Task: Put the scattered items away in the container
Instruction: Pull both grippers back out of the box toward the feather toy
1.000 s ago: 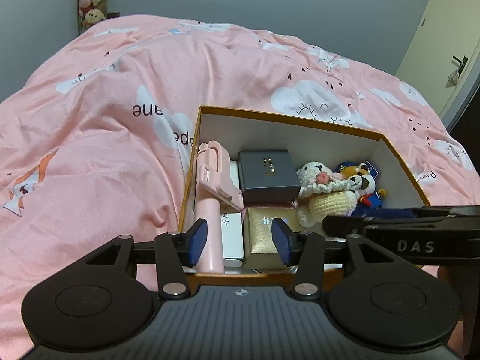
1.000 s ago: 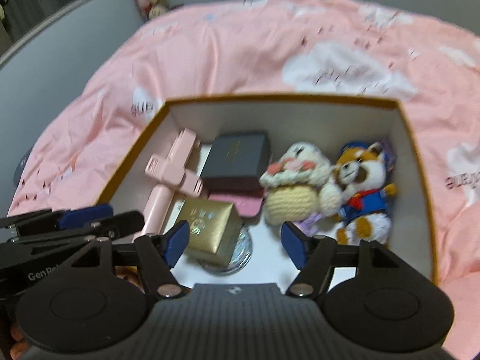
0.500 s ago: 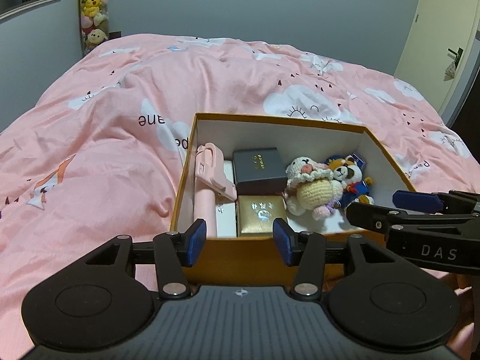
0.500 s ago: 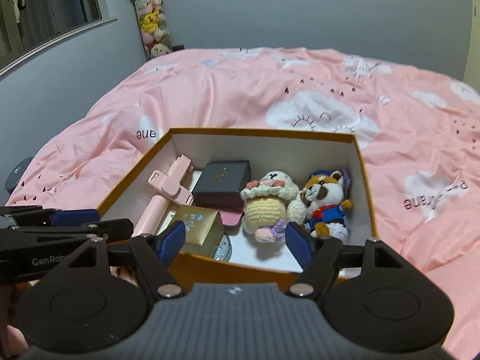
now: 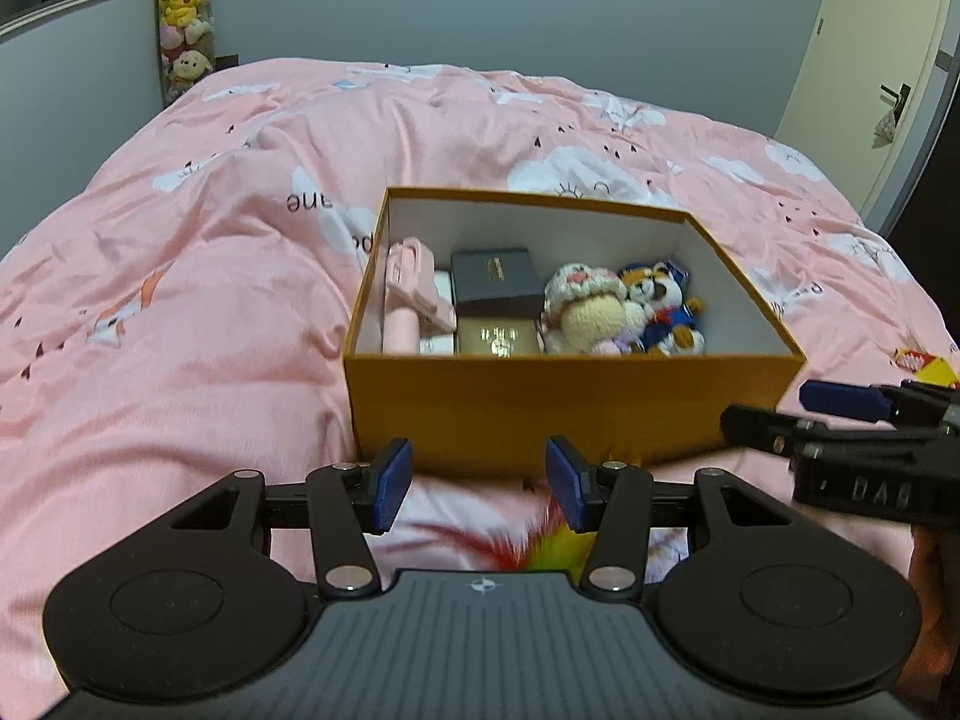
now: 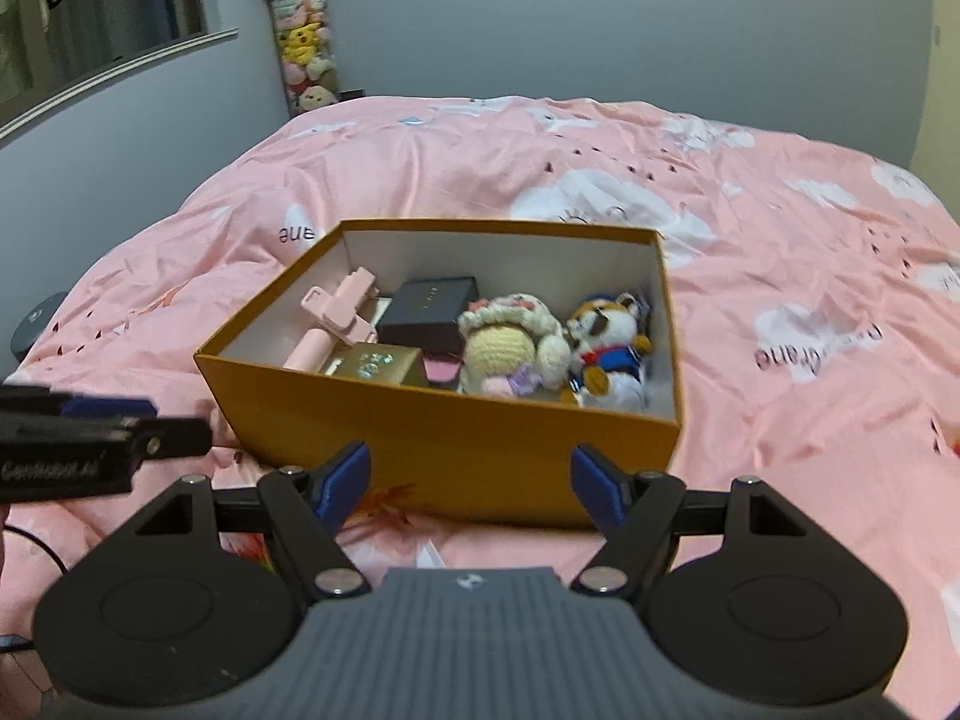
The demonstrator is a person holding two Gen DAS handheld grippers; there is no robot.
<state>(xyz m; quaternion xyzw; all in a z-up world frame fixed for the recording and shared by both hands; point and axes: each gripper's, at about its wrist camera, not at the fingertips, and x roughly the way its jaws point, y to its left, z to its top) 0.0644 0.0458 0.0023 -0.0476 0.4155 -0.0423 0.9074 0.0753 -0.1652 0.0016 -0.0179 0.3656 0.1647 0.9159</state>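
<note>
Both grippers, left (image 5: 478,485) and right (image 6: 470,485), sit parted and empty short of the orange box (image 6: 456,438). Toys and cases already inside, so hands look clear of it.

Box (image 5: 570,402) on bed (image 5: 210,300). Inside: selfie stick (image 5: 411,294) at left wall, dark case (image 5: 495,279) beside it, gold case (image 5: 498,337) in front of dark case, crochet doll (image 5: 585,315) then plush (image 5: 663,309) rightward.

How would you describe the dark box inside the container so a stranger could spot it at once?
On the pink bedspread stands an orange box. Inside, toward the back, lies the dark box, the only black item there.
</note>
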